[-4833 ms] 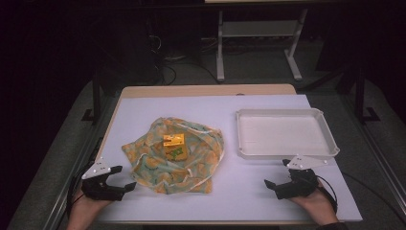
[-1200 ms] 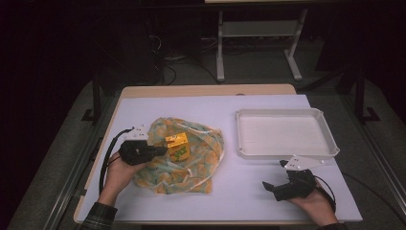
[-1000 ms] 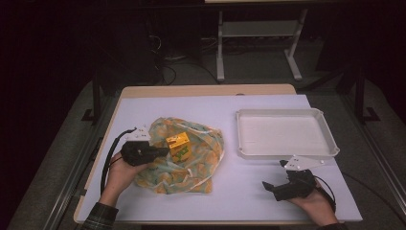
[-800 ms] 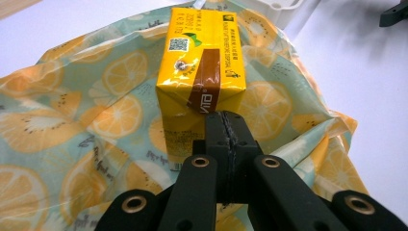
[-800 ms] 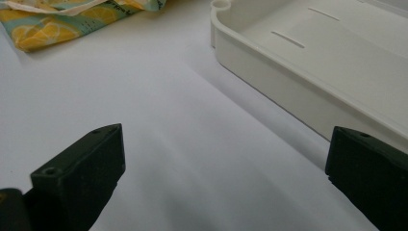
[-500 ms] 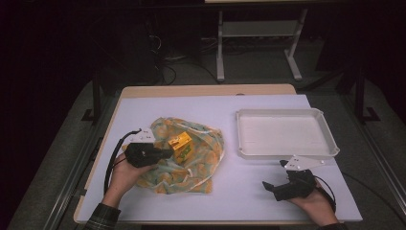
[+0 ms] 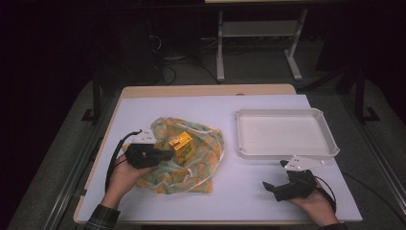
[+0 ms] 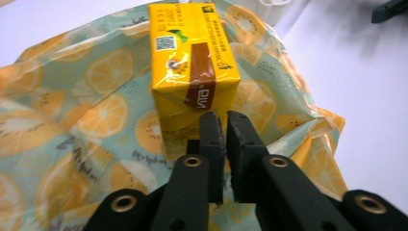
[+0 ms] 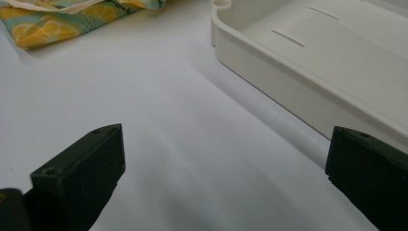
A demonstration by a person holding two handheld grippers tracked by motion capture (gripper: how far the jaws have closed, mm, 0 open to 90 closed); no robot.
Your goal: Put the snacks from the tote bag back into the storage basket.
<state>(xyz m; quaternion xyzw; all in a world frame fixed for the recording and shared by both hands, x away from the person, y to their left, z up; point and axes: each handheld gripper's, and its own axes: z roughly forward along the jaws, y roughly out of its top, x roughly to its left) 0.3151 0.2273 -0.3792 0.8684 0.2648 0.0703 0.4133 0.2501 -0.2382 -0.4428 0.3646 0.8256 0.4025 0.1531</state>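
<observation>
The left gripper (image 8: pixel 225 118) is hovering over the fruit-print bag (image 7: pixel 191 165), its jaws pressed nearly together with just a sliver between them, their tips sitting right at the near edge of the yellow carton (image 8: pixel 191 60) without clamping it. The carton is lying on top of the crumpled bag, left of centre on the worktop (image 7: pixel 230 191). Off to the side, the right gripper (image 7: pixel 275 184) is resting in the person's hand on the worktop, its jaws standing wide apart, just in front of the white tray (image 7: pixel 330 148).
</observation>
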